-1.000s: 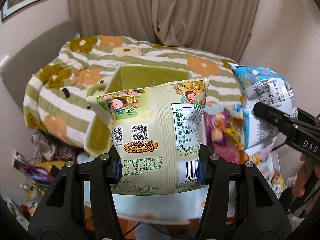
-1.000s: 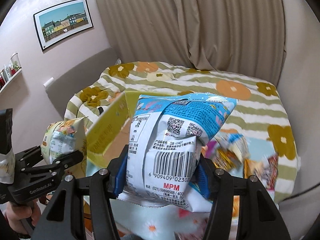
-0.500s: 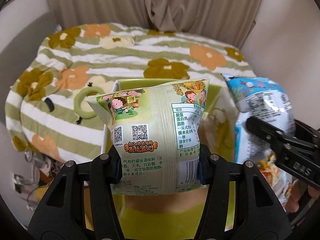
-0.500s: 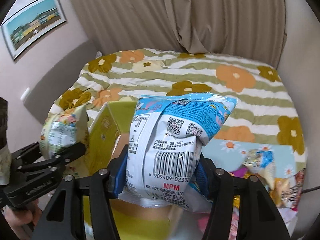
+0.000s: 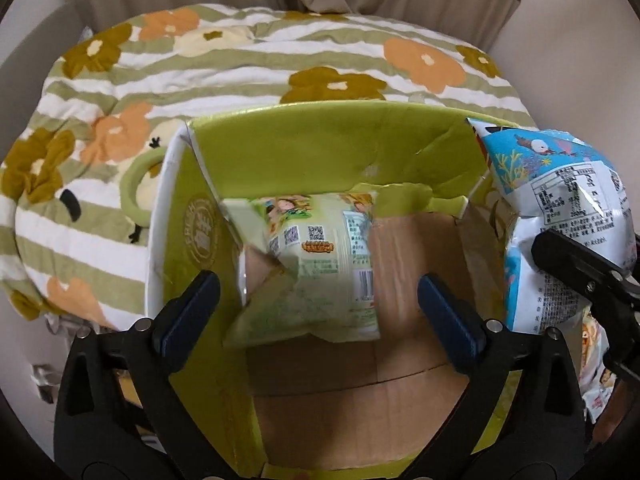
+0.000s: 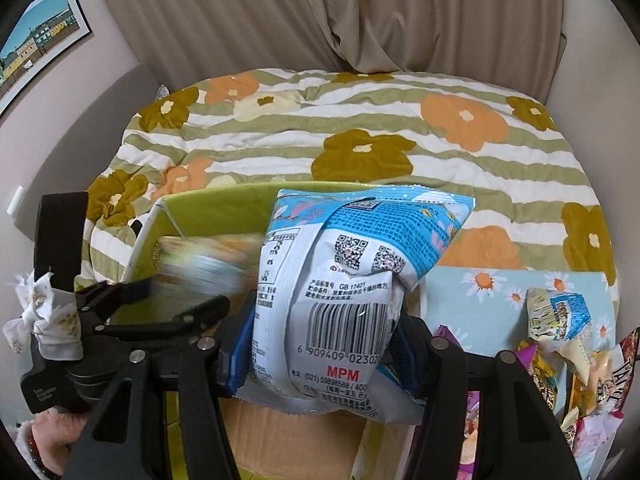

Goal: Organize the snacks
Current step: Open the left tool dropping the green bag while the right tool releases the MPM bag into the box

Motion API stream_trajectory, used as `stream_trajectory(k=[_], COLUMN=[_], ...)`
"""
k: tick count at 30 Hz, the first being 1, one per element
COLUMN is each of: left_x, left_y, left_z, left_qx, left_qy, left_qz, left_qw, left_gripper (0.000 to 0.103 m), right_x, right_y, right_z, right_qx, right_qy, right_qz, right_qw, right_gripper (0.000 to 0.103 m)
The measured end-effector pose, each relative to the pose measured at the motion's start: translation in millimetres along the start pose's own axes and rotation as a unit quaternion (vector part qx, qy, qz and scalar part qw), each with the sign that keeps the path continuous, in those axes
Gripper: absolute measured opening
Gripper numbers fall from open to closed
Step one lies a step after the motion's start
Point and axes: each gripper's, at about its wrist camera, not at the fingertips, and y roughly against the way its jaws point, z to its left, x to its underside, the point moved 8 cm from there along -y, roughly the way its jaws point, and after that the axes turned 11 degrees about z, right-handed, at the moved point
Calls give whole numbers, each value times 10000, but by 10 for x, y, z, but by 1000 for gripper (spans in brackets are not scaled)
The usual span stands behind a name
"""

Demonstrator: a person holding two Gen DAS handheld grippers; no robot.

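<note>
- Both grippers have dropped lower over the green cardboard box (image 5: 280, 148), and the left gripper (image 5: 318, 308) has just been opening — its jaws now stand wide with nothing pressed between them.
- Released, the pale green snack bag (image 5: 316, 264) is inside the box, tilted against the far wall, blurred in the right wrist view as if falling.
- At the box's right edge, the right gripper (image 6: 320, 348) is clamped on the blue-and-white snack bag (image 6: 344, 280), pinching its lower half.
- Both bags look light, puffed and crinkly — slick film that dents easily; I'd judge the flat sealed end or the pinched middle the safest hold.
- Inside, the box shows plain brown corrugated flaps; its glossy walls are creased.
- Right of the box, loose wrapped snacks (image 6: 560, 320) lie on a daisy-print cloth (image 6: 500, 292).
</note>
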Motion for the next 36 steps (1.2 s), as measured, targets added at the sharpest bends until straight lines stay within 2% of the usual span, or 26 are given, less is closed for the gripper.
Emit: stream_trajectory(k=[8, 13, 20, 22, 24, 31, 36], left_x=[187, 290, 354, 375, 407, 502, 521], left_y=[275, 461, 577, 574, 551, 498, 613], left_z=[105, 114, 68, 63, 68, 80, 85], left_qx=[-105, -93, -240, -301, -314, -354, -304], left_qy=[190, 329, 330, 331, 340, 393, 403], left_qz=[-136, -253, -388, -376, -338, -262, -420], left_qw=[9997, 9991, 9984, 9983, 9984, 9983, 9978], left_gripper=[99, 99, 99, 99, 99, 99, 99], right_x=[-4, -93, -199, -196, -179, -66, -47], right_y=[-7, 24, -215, -312, -382, -399, -249], right_z=[49, 219, 343, 336, 322, 278, 271], right_qx=[-2, -287, -312, -282, -347, -239, -213], right_qy=[279, 540, 713, 703, 669, 763, 735], right_qz=[-50, 17, 191, 265, 314, 305, 222], right_qw=[9996, 9981, 9968, 9968, 9967, 9963, 9968], right_gripper=[54, 55, 56, 67, 103, 103, 103])
